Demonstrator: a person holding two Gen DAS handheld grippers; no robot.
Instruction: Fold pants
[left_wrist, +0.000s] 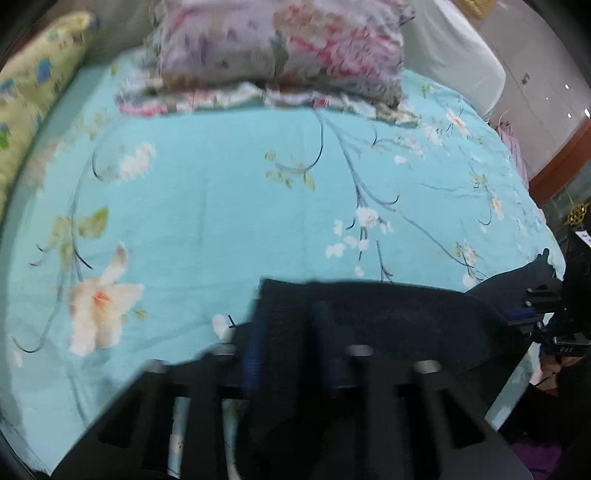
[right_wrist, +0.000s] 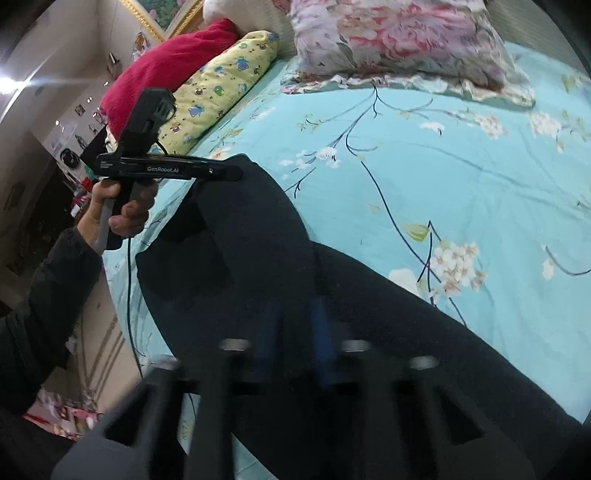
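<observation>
Dark navy pants (right_wrist: 258, 266) are held up over the near edge of a bed with a turquoise floral cover (right_wrist: 461, 177). In the right wrist view my left gripper (right_wrist: 236, 172) is shut on the top edge of the pants at the left. My right gripper (right_wrist: 295, 332) is shut on the pants cloth close to the camera. In the left wrist view the pants (left_wrist: 388, 317) drape over my left gripper (left_wrist: 291, 332), and my right gripper (left_wrist: 532, 310) pinches the pants at the far right edge.
A pink and purple floral pillow (left_wrist: 280, 48) lies at the head of the bed. A yellow patterned pillow (right_wrist: 221, 88) and a red pillow (right_wrist: 173, 66) lie along the left side. The bed cover (left_wrist: 221, 206) is flat between the pants and the pillows.
</observation>
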